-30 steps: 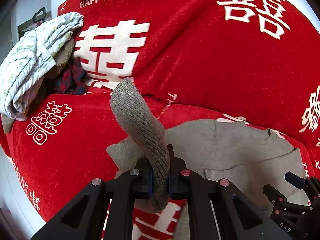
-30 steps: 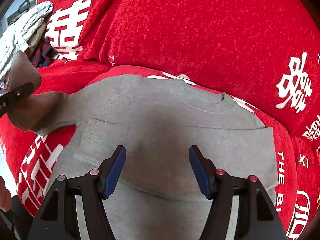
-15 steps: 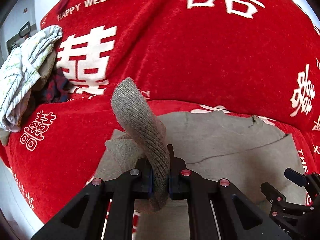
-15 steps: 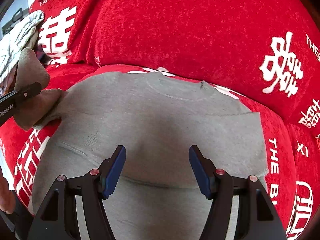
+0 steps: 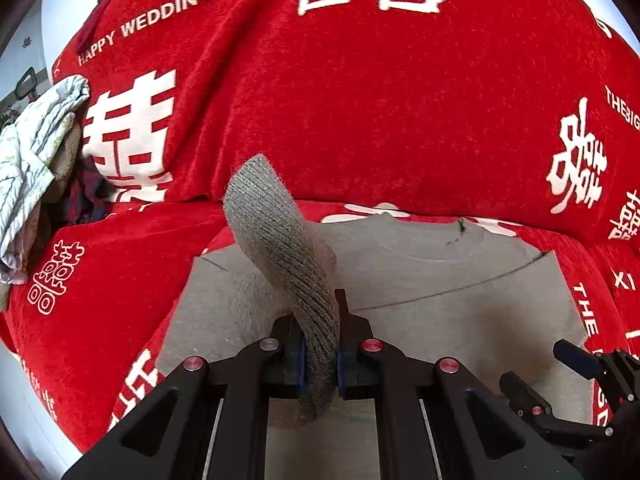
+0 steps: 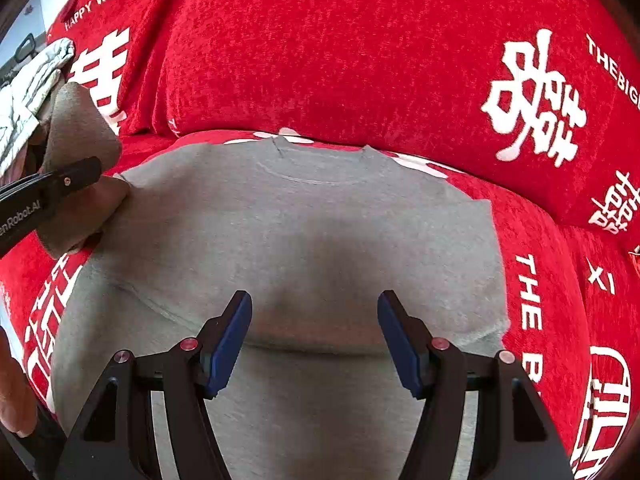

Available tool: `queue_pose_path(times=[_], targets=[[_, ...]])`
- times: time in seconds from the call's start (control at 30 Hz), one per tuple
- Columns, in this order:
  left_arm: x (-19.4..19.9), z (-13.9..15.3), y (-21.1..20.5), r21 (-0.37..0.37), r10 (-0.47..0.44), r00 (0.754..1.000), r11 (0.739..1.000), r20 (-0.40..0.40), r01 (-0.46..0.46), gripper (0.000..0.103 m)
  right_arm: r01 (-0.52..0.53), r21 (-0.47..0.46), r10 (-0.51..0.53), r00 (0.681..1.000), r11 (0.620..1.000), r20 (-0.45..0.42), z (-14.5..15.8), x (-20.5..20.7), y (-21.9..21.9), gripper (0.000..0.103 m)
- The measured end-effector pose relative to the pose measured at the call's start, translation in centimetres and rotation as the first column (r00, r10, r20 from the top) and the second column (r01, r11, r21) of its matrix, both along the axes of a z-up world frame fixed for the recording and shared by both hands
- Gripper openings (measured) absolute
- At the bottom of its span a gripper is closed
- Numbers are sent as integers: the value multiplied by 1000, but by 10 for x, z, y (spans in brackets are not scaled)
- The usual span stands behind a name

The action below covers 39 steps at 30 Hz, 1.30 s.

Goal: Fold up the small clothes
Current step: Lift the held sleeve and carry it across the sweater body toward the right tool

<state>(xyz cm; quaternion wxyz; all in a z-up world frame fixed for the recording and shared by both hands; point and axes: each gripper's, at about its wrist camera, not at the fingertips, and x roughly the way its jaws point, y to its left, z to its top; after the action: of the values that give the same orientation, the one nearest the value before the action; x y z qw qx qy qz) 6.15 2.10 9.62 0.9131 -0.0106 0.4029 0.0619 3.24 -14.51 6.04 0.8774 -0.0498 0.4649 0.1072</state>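
Note:
A grey sweatshirt (image 6: 304, 224) lies flat on a red sofa seat, collar toward the backrest. My left gripper (image 5: 320, 360) is shut on its ribbed sleeve cuff (image 5: 280, 240), which curls up above the jaws over the left side of the sweatshirt (image 5: 440, 300). In the right wrist view the left gripper (image 6: 76, 176) shows at the left edge with the grey sleeve (image 6: 76, 128) bunched in it. My right gripper (image 6: 314, 340) hovers open above the middle of the sweatshirt, nothing between its blue pads (image 6: 228, 344). It also shows at the lower right of the left wrist view (image 5: 560, 376).
The red sofa cover (image 5: 360, 100) with white lettering rises as a backrest behind the sweatshirt. A pile of other clothes, a pale patterned piece (image 5: 32, 160) on top, sits at the far left of the seat. A person's hand (image 6: 12, 396) shows at the lower left.
Both grippers have moved rightward along the sofa. The left one carried the sleeve cuff in over the sweatshirt's body. The right stayed open.

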Motion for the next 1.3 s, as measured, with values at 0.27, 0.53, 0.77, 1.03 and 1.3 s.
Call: queue_pose_path(times=[0.27,0.53,0.77,1.03,1.3], targets=[[1,-1,-35,5,-36,999,999,-14,37,11,33,33,-32,999,999,-4,-2,-5,-27,69],[0,1,-75,27,-94,995,995,-20,94,11,68,49,-68,998,996,1,-2,-10,-56,69],[0,9,-108,33,-137,990,990,-15,137,11,84,46,-85,996,995,10,0,-15,-79,69],[0,22,-139,32,-180,984,983,-4,180,11,98,53,-99,995,994,20,5,-18,-101,69],[-1,25,-155,10,-197,980,980,-7,197,11,114,66,-117,992,991,40,16,-17,-120,69]])
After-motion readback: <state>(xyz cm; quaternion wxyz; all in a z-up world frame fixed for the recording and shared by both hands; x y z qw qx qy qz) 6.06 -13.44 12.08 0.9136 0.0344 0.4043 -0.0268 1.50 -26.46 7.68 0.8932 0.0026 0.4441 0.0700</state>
